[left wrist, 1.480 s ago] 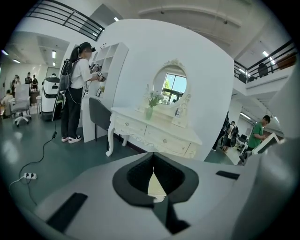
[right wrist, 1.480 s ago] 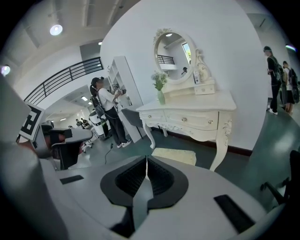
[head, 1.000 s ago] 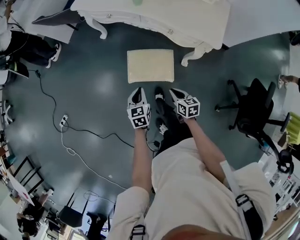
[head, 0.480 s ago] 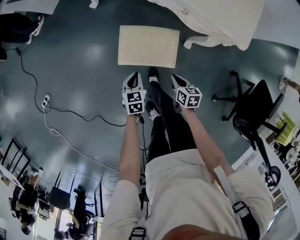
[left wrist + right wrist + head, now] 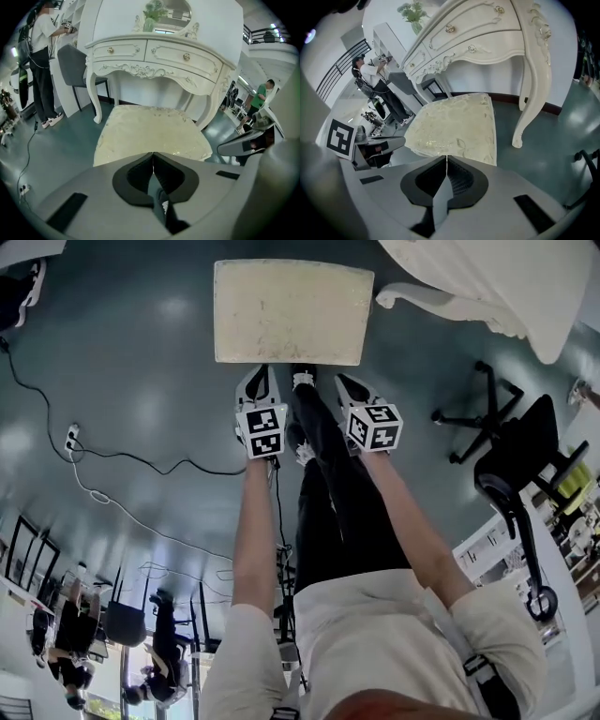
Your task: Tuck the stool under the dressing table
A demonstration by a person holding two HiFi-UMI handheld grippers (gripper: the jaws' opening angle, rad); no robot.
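The cream upholstered stool [image 5: 292,311] stands on the dark floor in front of the white dressing table [image 5: 506,282]; its seat fills the left gripper view [image 5: 151,131] and the right gripper view [image 5: 457,126], with the table's drawers [image 5: 154,51] behind it. My left gripper [image 5: 258,371] is shut and empty, its tip right at the stool's near edge. My right gripper [image 5: 343,381] is also shut and empty, close to the same edge. Whether either tip touches the seat I cannot tell.
A black office chair [image 5: 511,465] stands to the right. A cable with a power strip [image 5: 70,439] trails over the floor at left. A grey chair [image 5: 75,65] and a person [image 5: 42,61] are left of the table. My feet [image 5: 302,381] stand between the grippers.
I have walked closer: the stool has grown and moved up the head view. Both grippers now reach its near edge; they stay shut.
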